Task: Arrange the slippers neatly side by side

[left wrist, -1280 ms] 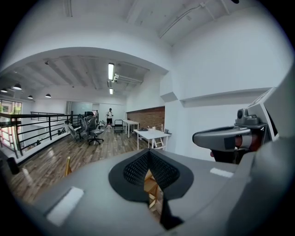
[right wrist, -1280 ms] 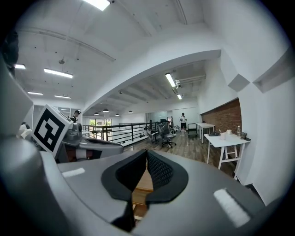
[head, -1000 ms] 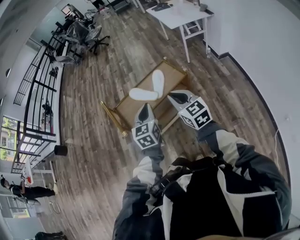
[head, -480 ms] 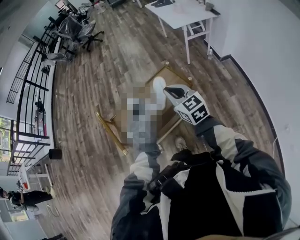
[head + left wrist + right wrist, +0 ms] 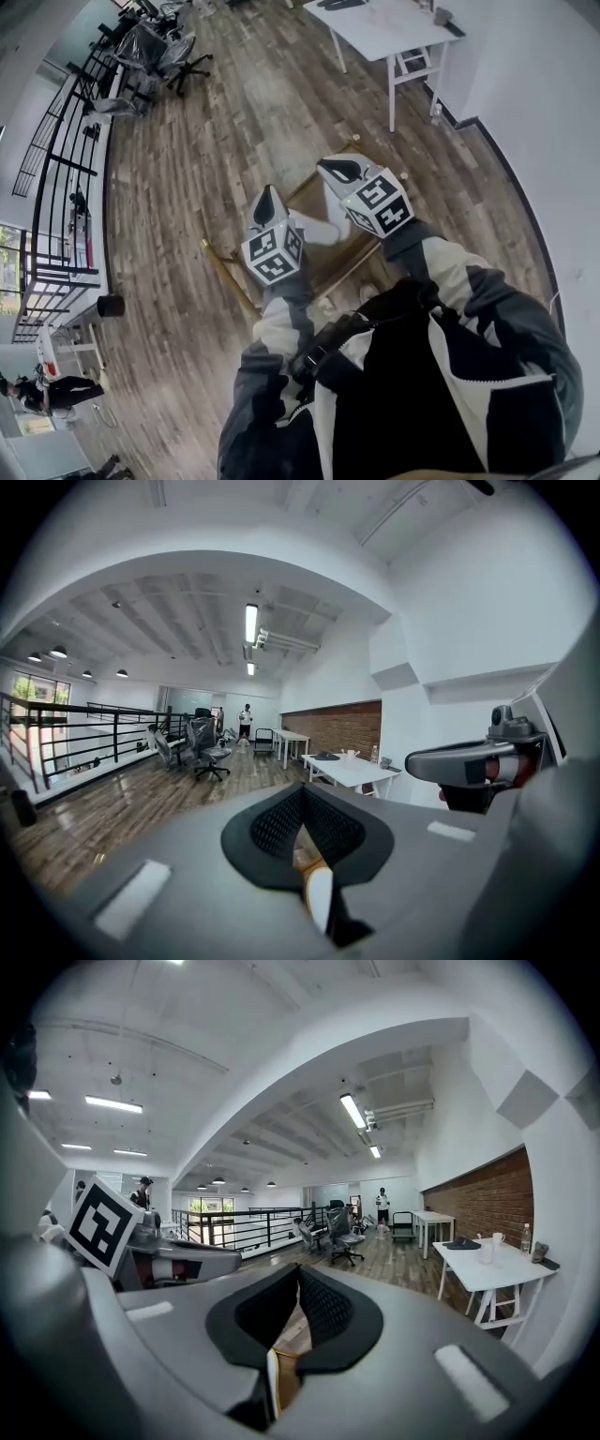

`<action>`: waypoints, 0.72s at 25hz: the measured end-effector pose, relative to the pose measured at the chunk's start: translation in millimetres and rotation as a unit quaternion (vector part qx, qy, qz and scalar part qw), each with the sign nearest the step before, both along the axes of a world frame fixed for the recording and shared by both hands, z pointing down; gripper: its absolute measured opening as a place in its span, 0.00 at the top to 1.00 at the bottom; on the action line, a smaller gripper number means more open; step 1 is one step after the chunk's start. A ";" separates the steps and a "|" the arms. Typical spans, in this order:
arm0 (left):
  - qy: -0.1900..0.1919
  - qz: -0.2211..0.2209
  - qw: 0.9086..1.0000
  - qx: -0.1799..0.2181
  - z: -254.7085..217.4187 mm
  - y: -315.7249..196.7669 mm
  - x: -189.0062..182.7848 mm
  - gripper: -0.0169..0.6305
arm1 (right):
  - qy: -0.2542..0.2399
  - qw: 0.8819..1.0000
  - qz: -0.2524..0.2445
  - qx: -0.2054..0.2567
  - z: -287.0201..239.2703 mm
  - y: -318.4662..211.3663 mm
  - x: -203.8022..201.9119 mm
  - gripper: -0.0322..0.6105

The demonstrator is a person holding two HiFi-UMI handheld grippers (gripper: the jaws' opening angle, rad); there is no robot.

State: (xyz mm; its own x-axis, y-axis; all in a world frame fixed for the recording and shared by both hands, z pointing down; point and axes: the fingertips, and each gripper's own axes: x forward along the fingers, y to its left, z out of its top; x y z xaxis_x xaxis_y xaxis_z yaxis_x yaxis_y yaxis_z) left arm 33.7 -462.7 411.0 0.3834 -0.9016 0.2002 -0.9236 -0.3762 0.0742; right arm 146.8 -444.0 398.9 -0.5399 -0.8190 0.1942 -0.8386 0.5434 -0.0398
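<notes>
I'd say left gripper (image 5: 266,199) & right gripper (image 5: 330,169), both closed tight w/ nothing inside, should open b4 dipping to the white slippers (image 5: 319,230) mid low table (image 5: 228,278).

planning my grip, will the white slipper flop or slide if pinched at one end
The white slipper looks thin and flat, so it likely droops when pinched at one end. It seems light, so a nudge may slide it across the smooth wooden stand.
</notes>
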 end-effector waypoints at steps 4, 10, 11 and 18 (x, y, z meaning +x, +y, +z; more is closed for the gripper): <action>0.005 -0.027 1.000 -0.007 3.7 -9.0 -14.6 0.96 | 0.004 0.999 -0.036 -0.004 3.7 -19.4 -21.6 0.93; 0.007 -0.084 0.996 -0.015 7.8 -21.9 -23.4 0.96 | 0.001 0.995 -0.096 -0.009 7.7 -50.6 -37.9 0.93; 0.010 -0.095 0.995 -0.017 9.5 -23.1 -25.0 0.96 | 0.003 0.994 -0.108 -0.011 9.6 -54.3 -40.7 0.93; 0.011 -0.164 0.986 -0.022 16.1 -27.6 -35.2 0.96 | 0.013 0.983 -0.181 -0.025 22.5 -72.9 -58.6 0.93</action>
